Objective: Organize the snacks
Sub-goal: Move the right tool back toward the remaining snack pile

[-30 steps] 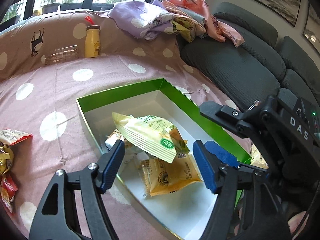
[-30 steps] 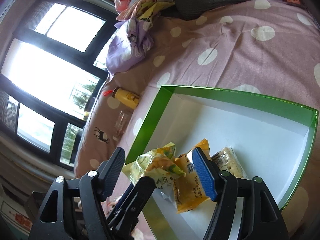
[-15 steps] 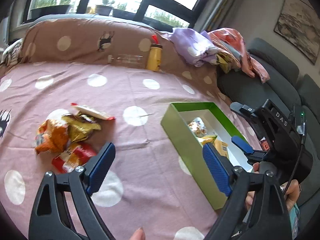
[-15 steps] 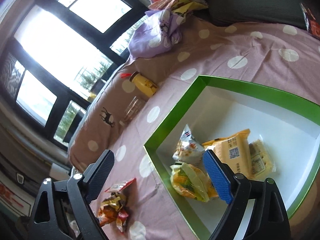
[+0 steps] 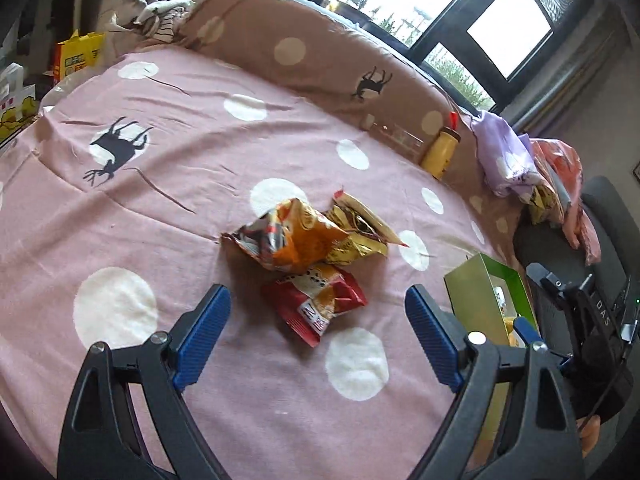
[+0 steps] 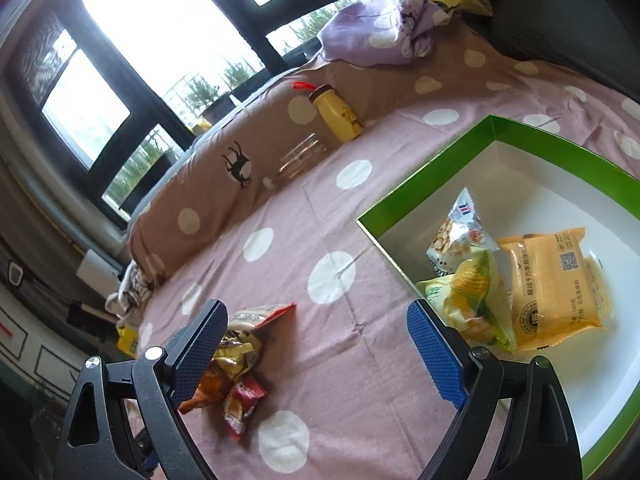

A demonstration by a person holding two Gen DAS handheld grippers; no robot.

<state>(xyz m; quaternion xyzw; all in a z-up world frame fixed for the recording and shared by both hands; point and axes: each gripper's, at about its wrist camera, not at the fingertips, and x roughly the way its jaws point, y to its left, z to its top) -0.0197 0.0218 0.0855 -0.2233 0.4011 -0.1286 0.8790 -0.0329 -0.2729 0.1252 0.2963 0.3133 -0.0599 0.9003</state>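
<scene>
A heap of snack packs lies on the pink dotted cloth: a red pack, an orange pack and a gold pack. My left gripper is open and empty, just short of the red pack. The green box with a white inside holds a yellow pack, a corn pack and a clear cracker pack. My right gripper is open and empty above the cloth, between the heap and the box. The box also shows in the left wrist view.
A yellow bottle and a clear bottle lie against the brown bolster. Purple and pink clothes are piled by the grey sofa. A yellow bag stands beyond the cloth's far left edge.
My left gripper has swung left from over the box to the snack heap. My right gripper has pulled back from the box and turned left. The green-yellow pack now lies in the box.
</scene>
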